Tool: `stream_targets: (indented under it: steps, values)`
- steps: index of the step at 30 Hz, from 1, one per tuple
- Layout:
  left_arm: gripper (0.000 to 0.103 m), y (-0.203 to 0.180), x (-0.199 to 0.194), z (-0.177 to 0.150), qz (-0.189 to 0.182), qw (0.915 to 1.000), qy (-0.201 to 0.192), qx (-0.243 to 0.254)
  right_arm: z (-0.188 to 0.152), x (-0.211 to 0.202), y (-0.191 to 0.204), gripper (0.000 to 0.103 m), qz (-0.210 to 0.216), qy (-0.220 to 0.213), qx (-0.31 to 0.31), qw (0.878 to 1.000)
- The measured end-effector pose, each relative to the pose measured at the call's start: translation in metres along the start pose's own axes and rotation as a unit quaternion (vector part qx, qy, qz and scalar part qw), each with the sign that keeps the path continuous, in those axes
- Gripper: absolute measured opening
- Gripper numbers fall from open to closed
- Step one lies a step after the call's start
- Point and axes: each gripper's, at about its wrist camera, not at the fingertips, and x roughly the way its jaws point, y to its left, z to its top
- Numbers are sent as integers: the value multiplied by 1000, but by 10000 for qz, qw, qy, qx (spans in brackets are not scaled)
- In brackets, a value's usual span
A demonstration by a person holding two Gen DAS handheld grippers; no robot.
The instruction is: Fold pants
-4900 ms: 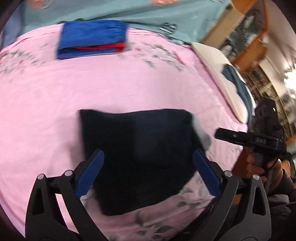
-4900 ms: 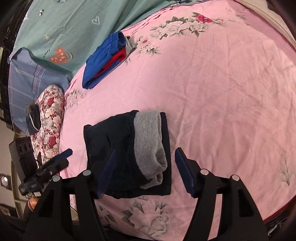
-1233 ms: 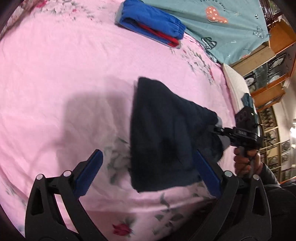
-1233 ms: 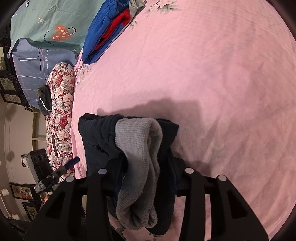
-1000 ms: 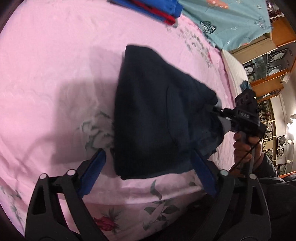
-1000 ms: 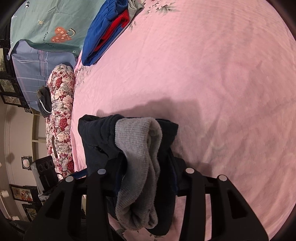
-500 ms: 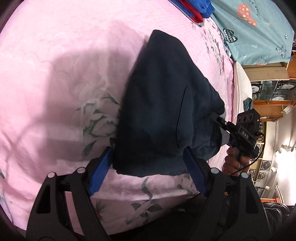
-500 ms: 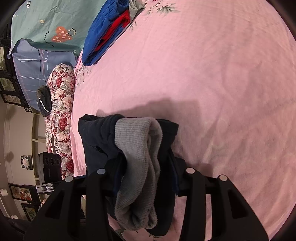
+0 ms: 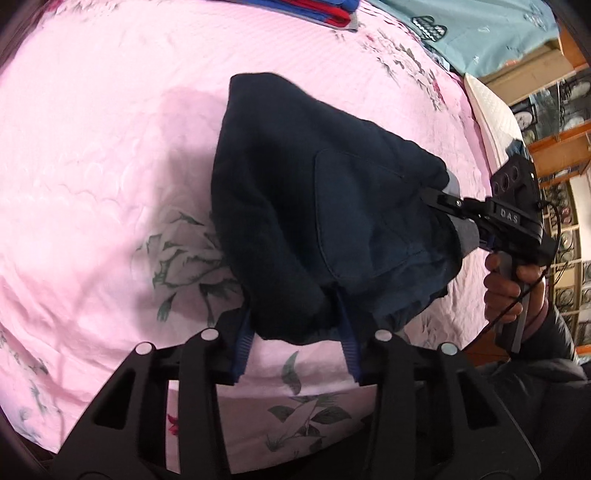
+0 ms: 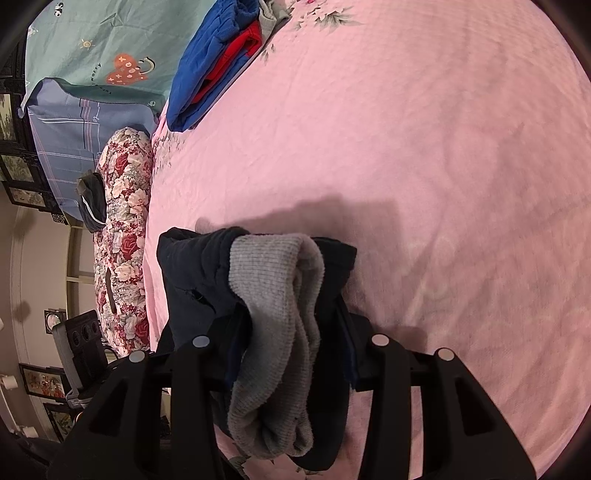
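Note:
The folded dark navy pants (image 9: 310, 206) are held over the pink bed sheet (image 9: 92, 147), one end in each gripper. My left gripper (image 9: 295, 332) is shut on the near folded edge of the pants. My right gripper (image 10: 288, 343) is shut on the waistband end, where the grey ribbed waistband (image 10: 280, 314) bulges out between its fingers. The right gripper also shows in the left wrist view (image 9: 454, 206), with the person's hand behind it. The left gripper's body shows at the lower left of the right wrist view (image 10: 79, 347).
A folded blue and red stack of clothes (image 10: 214, 62) lies at the far side of the bed, also seen in the left wrist view (image 9: 314, 11). A floral bolster (image 10: 122, 229) lies along the bed's left edge. A teal blanket (image 10: 110, 48) and wooden shelves (image 9: 554, 110) lie beyond.
My left gripper has moved in and closed on the near edge of the pants. The right gripper has kept its hold on the waistband end.

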Motion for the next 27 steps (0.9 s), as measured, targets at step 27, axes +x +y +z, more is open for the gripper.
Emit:
stream_targets:
  steps: [27]
  values:
    - [30,-8,-9,-1,487,9978,-409,179,-6,-7,30,38,-676,-139,-543,9961]
